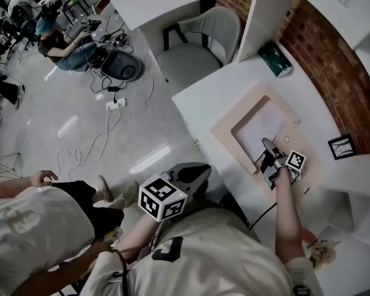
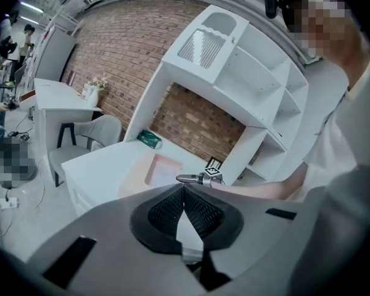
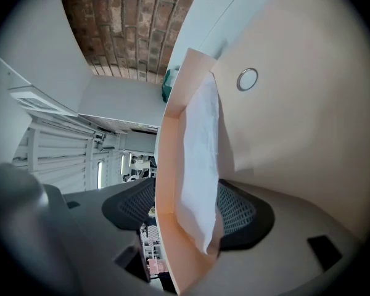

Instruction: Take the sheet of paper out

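My right hand-held gripper point(image 3: 188, 208) noses onto the near edge of the peach folder point(image 3: 166, 165) on the white bench point(image 1: 203, 97). Its jaws are spread wide, with 1 sheet of paper point(image 3: 200, 147) and the folder's lip between the pads, neither pad pressing. The sheet runs lengthwise straight ahead of the jaws. My left hand-held gripper point(image 2: 184, 202) hangs well back off the bench, pads together and empty. My right forearm reaches forward, tipped slightly down.

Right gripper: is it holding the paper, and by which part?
Nothing is held yet, it seems. The right gripper is open; the paper at its near corner and the tray wall stand between its jaws, unpressed. The left gripper is shut, empty.
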### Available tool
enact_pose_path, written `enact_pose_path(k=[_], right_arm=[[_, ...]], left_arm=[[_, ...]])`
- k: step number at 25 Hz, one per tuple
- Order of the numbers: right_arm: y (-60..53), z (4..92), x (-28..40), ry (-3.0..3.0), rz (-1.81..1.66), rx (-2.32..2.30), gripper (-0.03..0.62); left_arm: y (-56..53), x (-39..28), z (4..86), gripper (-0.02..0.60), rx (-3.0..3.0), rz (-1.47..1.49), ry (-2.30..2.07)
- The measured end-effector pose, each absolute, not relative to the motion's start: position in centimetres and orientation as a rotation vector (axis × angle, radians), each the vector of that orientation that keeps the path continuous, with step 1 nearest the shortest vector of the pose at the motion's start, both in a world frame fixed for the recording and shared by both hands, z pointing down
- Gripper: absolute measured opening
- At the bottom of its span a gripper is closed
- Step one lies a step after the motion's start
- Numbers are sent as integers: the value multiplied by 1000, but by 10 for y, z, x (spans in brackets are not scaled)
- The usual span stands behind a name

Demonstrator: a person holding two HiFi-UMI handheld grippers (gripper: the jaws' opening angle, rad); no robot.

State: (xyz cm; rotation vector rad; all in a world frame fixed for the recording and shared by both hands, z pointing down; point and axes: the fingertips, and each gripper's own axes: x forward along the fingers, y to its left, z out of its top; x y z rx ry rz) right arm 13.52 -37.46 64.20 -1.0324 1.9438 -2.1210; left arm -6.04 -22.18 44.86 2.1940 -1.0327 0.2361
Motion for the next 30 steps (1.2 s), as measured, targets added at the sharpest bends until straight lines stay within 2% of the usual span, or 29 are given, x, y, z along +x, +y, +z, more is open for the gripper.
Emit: enact_pose_path(k=[8, 19, 25, 30], right_arm=[[-409, 638, 109, 2039, -2047, -973, 330], [-426, 620, 100, 2047, -1954, -907, 327], [-427, 622, 107, 2066, -1930, -940, 237], [-430, 634, 103, 2095, -1960, -1044, 236]], left_arm=[[-206, -85, 447, 18, 2169, 209, -1124], [-204, -77, 454, 17, 2136, 200, -1093], [-207, -83, 454, 18, 2131, 198, -1105], [-210, -86, 456, 18, 2123, 187, -1121]])
